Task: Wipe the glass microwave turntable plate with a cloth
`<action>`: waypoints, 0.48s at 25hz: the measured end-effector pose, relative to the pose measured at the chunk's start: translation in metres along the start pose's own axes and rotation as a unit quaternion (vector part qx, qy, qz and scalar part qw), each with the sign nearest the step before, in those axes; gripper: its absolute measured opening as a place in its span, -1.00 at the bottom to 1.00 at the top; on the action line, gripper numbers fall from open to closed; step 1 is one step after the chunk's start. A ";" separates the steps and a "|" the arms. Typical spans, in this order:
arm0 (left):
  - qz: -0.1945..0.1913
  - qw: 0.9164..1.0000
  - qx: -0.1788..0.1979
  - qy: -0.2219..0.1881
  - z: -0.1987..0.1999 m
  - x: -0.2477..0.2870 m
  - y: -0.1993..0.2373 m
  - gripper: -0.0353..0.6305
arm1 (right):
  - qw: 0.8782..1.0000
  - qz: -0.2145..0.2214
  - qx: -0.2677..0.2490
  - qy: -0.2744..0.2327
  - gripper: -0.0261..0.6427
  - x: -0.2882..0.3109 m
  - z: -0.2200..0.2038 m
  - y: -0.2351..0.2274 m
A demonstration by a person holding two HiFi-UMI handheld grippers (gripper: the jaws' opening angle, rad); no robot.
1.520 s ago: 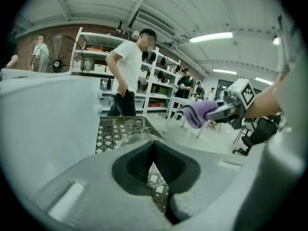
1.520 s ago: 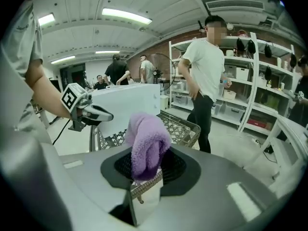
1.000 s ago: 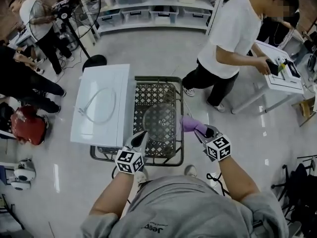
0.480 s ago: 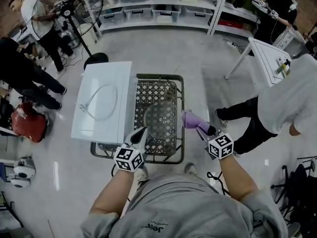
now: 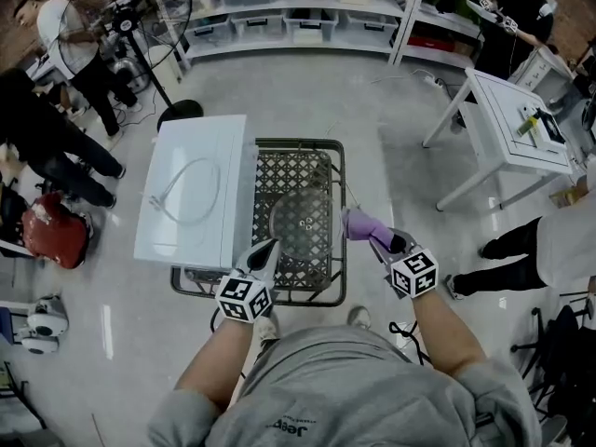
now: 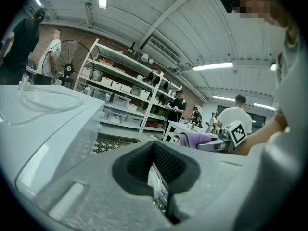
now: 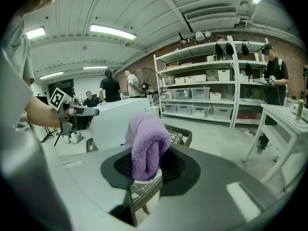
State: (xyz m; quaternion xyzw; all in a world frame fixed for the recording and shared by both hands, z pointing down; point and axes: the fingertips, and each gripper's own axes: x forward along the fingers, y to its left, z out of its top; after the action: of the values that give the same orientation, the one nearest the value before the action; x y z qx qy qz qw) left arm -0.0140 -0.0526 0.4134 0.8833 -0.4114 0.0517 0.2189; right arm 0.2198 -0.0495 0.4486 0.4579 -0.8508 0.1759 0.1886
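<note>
Dark lattice-topped counter [image 5: 291, 177] on a glossy grey floor [image 5: 391, 119], with a white microwave [image 5: 191, 194] along its left side and a cable [image 5: 182, 194] looped on top of that. Flat on the lattice near the middle: the glass turntable plate [image 5: 300, 220]. Left tool [image 5: 264, 252] clenched on the plate's near left rim. Right tool [image 5: 386, 243] grasping a purple cloth [image 5: 358, 223] just beside the plate's right rim; contact unclear. Far off, shelves [image 5: 279, 12] of clear bins; far left, a standing fan [image 5: 121, 17]; far right, a white table [image 5: 512, 119]. People at the left and right edges of the room.
</note>
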 end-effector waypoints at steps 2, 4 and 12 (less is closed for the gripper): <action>0.000 1.000 0.000 -0.001 0.001 0.000 -0.001 -0.90 | 1.000 -0.001 0.000 0.002 -0.62 -0.001 -0.001 -0.001; 0.000 1.000 0.000 -0.001 0.003 0.000 0.000 -0.90 | 1.000 -0.001 0.001 0.002 -0.63 -0.002 -0.001 -0.002; -0.002 1.000 0.001 -0.003 0.006 0.000 -0.001 -0.90 | 1.000 0.001 -0.003 0.002 -0.63 0.000 0.002 -0.002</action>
State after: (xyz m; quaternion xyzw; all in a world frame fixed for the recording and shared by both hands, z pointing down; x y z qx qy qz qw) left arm -0.0137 -0.0550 0.4079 0.8845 -0.4100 0.0490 0.2172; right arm 0.2208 -0.0511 0.4475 0.4560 -0.8515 0.1746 0.1910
